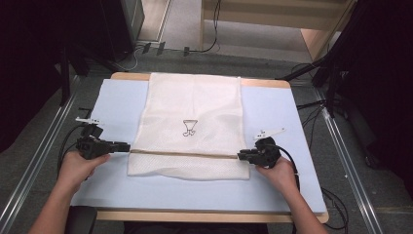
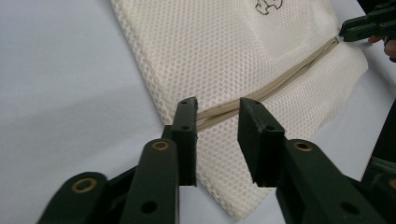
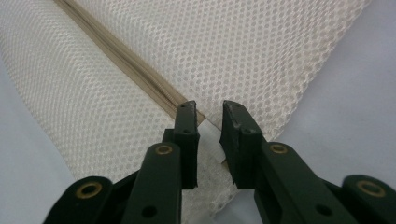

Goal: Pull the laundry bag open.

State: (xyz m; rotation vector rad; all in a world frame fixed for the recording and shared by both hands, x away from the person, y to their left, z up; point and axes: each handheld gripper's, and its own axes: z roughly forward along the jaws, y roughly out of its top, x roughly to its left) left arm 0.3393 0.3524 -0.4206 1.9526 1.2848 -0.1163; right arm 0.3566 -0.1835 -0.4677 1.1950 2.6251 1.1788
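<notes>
Releasing the folded white mesh laundry bag [image 1: 192, 127] mid-surface, we have our left tool [image 1: 125, 146] and right tool [image 1: 242, 156] unclenched at the tan zipper [image 1: 185, 154] ends; next, another fold.

High view: fixed above the person's side, facing forward and down; takes in the whole table [image 1: 302, 126] and floor beyond. Left gripper view: rides low and close over the table, looking along its own jaws across the mesh bag [image 2: 224, 51] toward the right gripper [image 2: 369, 25] at far upper right. Right gripper view: very close, angled down onto the bag's corner. All three share the bag's tan band [image 3: 126, 65].
</notes>
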